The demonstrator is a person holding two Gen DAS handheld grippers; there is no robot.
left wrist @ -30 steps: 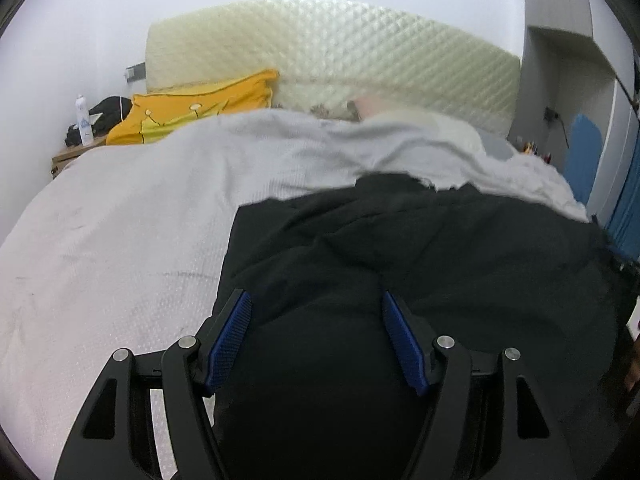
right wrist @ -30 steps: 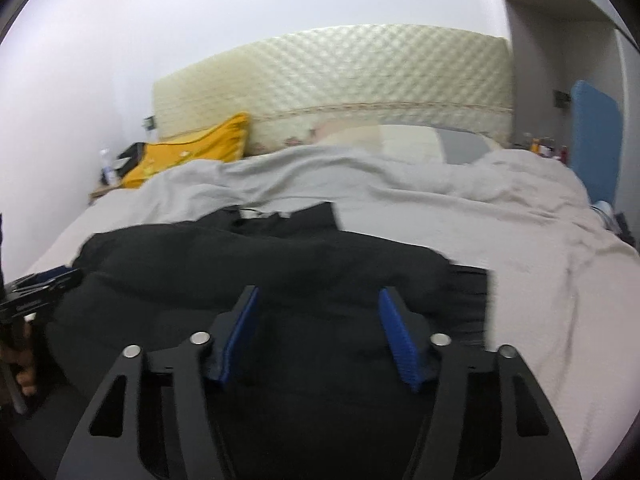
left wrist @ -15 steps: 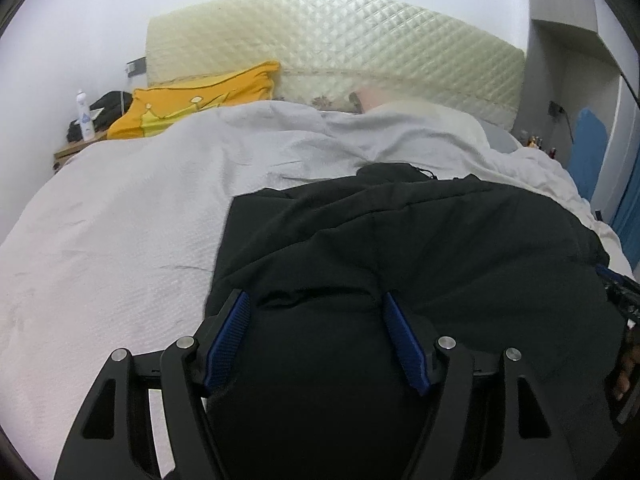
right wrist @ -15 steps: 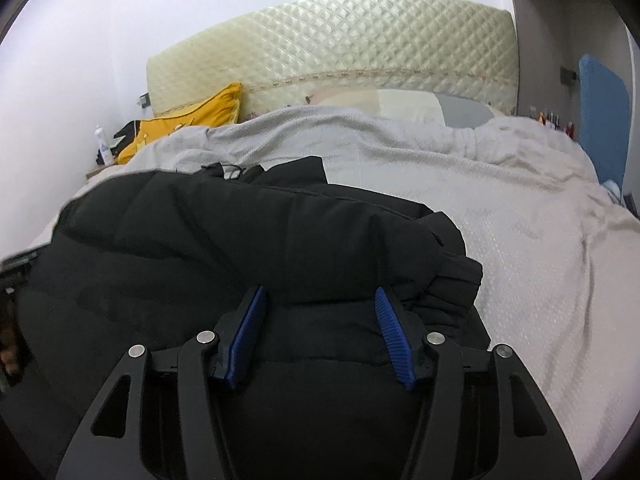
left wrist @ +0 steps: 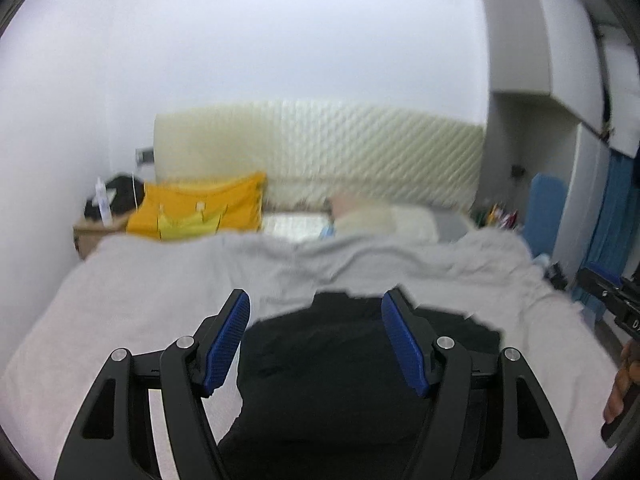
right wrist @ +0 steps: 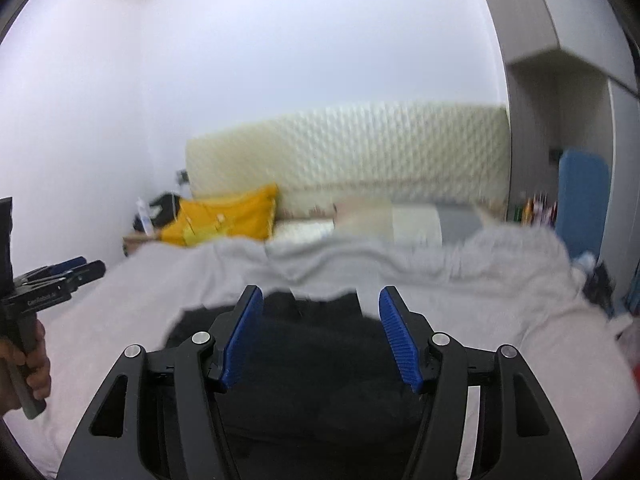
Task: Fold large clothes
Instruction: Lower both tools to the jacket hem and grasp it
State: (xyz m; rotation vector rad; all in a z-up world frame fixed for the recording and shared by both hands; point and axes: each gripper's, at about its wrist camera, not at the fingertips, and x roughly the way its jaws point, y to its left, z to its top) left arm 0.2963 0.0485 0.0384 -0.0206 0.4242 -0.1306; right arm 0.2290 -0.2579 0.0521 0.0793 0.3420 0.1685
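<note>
Left gripper (left wrist: 316,308) jaws stand apart, blue pads (left wrist: 226,346) clear of any cloth, nothing gripped; it hangs above the black garment (left wrist: 344,368). Right gripper (right wrist: 320,304) jaws are opening, pads (right wrist: 400,340) apart, nothing pressed between them, garment seen below through the gap. Garment lies in a dark heap on the near middle of the bed (left wrist: 120,304), on the grey cover. Both views blurred. Right gripper body and fingers of a hand (left wrist: 618,390) show at the right edge of the left view; left gripper, held by a hand (right wrist: 30,368), at the left edge of the right view. Far: yellow pillow (left wrist: 200,210) left, quilted headboard (left wrist: 340,148), pale pillows, nightstand (left wrist: 94,232) with bottle, blue board (right wrist: 582,204) at right wall.
</note>
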